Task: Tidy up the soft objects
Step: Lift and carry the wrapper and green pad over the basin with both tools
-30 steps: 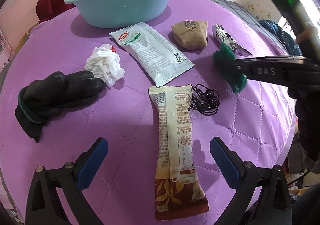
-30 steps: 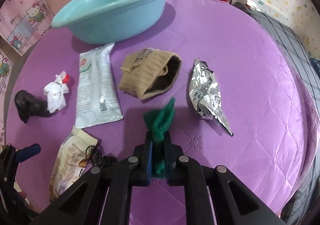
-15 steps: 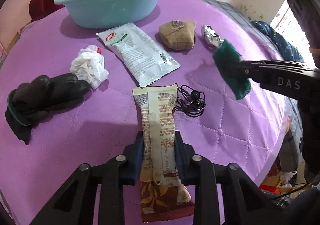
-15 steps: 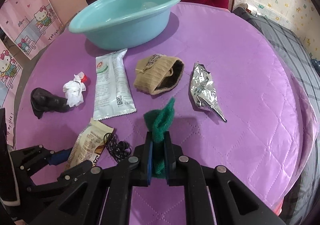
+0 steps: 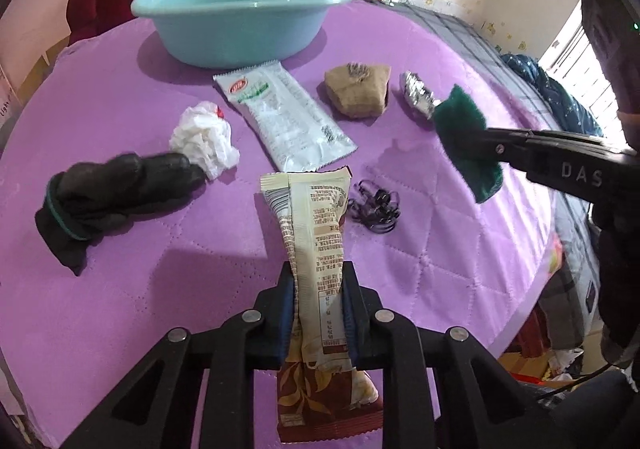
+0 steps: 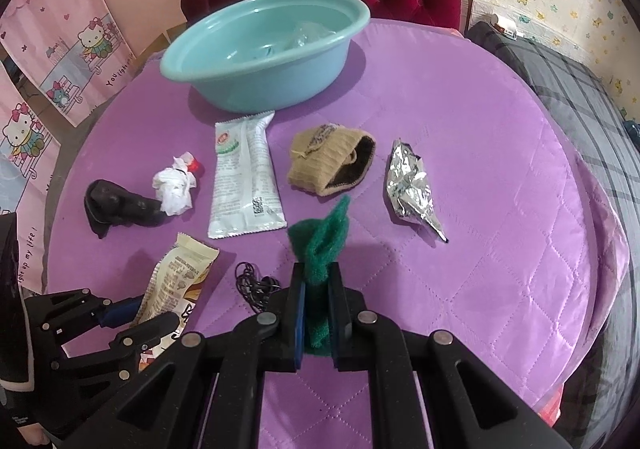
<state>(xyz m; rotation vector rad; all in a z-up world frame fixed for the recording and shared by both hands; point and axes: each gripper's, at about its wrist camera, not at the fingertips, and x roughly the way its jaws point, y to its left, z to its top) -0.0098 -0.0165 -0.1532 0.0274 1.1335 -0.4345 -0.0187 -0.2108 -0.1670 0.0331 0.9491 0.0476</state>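
Observation:
My left gripper point(image 5: 318, 277) has its jaws closing on a long beige and brown snack packet point(image 5: 316, 217), and the blue pads press its sides. The packet's far end is lifted toward the camera. It also shows in the right wrist view as the packet point(image 6: 180, 273) in the left gripper point(image 6: 136, 309). My right gripper point(image 6: 317, 273) is shut on a green scouring cloth point(image 6: 324, 233) and holds it above the purple cover. From the left wrist view the cloth point(image 5: 460, 117) hangs at the right. A teal basin point(image 6: 260, 89) stands at the back.
On the purple quilted cover point(image 5: 440, 269) lie a black glove point(image 5: 116, 189), a crumpled white tissue point(image 5: 204, 137), a white pouch point(image 5: 288, 125), a tan knit hat point(image 5: 358, 93), a foil wrapper point(image 5: 416, 97) and black earphones point(image 5: 374, 205). Something clear lies inside the basin point(image 5: 240, 29).
The left gripper went from wide open to closed on the snack packet and lifted its end. The right gripper rose and drew back with the green cloth.

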